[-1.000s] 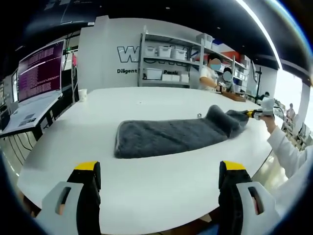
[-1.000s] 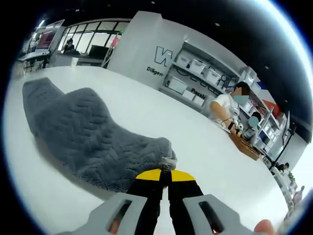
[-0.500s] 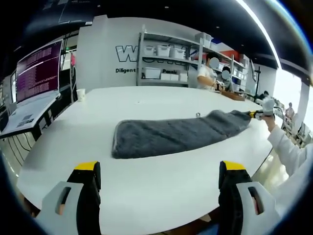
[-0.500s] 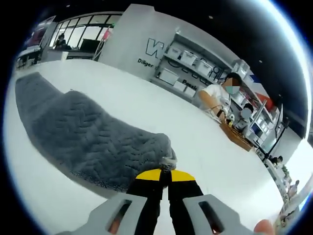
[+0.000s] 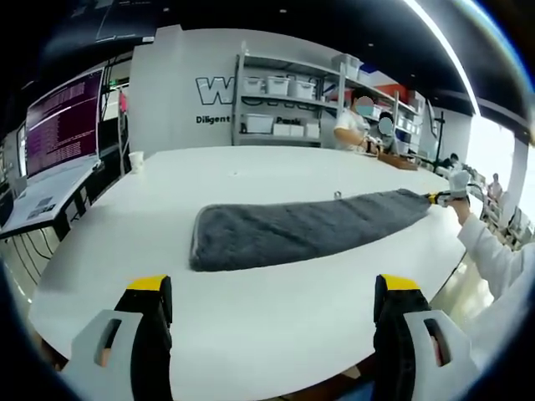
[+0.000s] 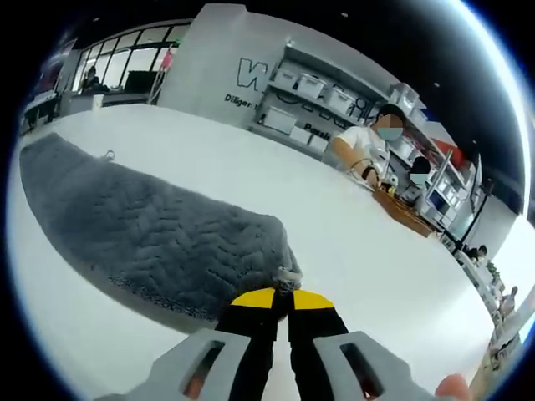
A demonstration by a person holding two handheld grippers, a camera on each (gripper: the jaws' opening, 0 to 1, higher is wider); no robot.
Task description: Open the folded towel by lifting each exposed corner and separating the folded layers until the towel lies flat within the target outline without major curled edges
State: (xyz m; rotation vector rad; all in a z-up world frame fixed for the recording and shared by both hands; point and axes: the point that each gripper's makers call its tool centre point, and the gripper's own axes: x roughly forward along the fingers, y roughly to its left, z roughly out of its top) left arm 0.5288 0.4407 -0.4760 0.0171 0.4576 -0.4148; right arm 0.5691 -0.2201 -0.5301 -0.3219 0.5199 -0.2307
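With my right gripper [image 6: 280, 302] pinching its corner, I had drawn the towel [image 5: 301, 230] out at 3 o'clock into a long flat strip on the desk [image 5: 251, 309], left gripper [image 5: 272, 288] spread wide, unfolding nearly done.

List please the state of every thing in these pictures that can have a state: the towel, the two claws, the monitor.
Towel: stretched long on the white table, one end pinched.
Right claw: shut on the towel's end.
Left claw: open, holding nothing, apart from the towel.
Monitor: switched on, showing text.
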